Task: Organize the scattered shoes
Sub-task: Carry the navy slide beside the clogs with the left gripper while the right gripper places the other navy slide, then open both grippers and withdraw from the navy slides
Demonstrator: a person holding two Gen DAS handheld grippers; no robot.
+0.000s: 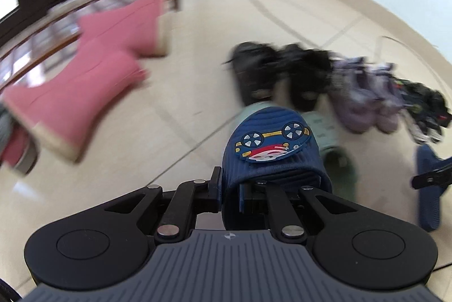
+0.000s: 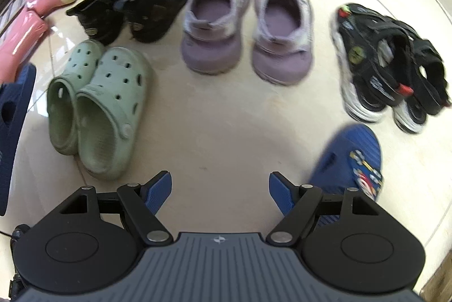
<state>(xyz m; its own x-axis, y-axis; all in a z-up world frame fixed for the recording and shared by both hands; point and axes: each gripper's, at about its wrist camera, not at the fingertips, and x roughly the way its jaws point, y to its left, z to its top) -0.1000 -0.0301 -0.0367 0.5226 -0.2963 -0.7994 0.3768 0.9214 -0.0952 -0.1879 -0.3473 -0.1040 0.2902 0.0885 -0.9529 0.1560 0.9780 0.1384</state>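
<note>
Blue slipper, clenched in the left fingers, points toe-forward, while its mate lies on the floor at lower right, just beside the released right fingers.

Sneakers lie between boots at left and sandals at right; clogs in front.

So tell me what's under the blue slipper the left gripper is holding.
In the left wrist view, the held blue cartoon slipper hangs over the green clogs on the tile floor. It covers most of them, so only their edges show.
</note>
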